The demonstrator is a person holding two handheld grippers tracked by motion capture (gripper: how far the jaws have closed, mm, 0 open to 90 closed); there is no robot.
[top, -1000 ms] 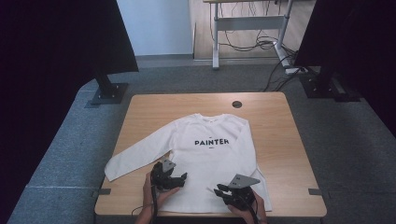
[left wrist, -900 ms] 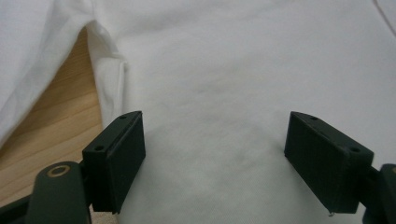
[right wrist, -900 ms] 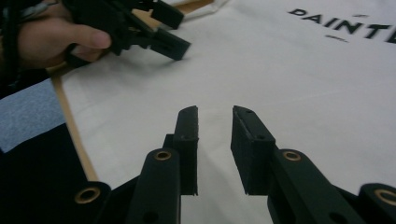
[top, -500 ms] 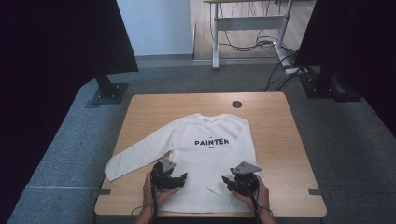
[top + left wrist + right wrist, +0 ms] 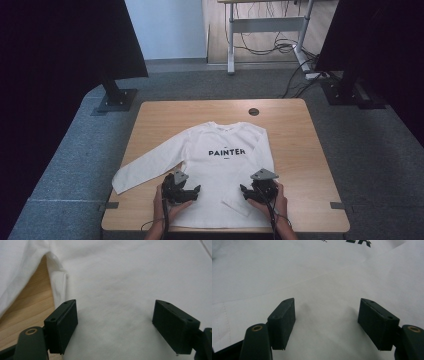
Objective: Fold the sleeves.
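Folding not yet begun: white shirt (image 5: 225, 165) is lying flat on the surface (image 5: 295, 135), its hem beneath both grippers, left gripper (image 5: 192, 191) and right gripper (image 5: 246, 191) hovering spread-jawed, gripping nothing.

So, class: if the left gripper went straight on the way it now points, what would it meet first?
Most likely the shirt. The left gripper has its jaws open, aimed low over white cloth; its own view looks along the fabric, so how soon they touch is unclear.

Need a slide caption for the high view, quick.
Both open grippers, left and right, over the hem of a white shirt spread on the table.
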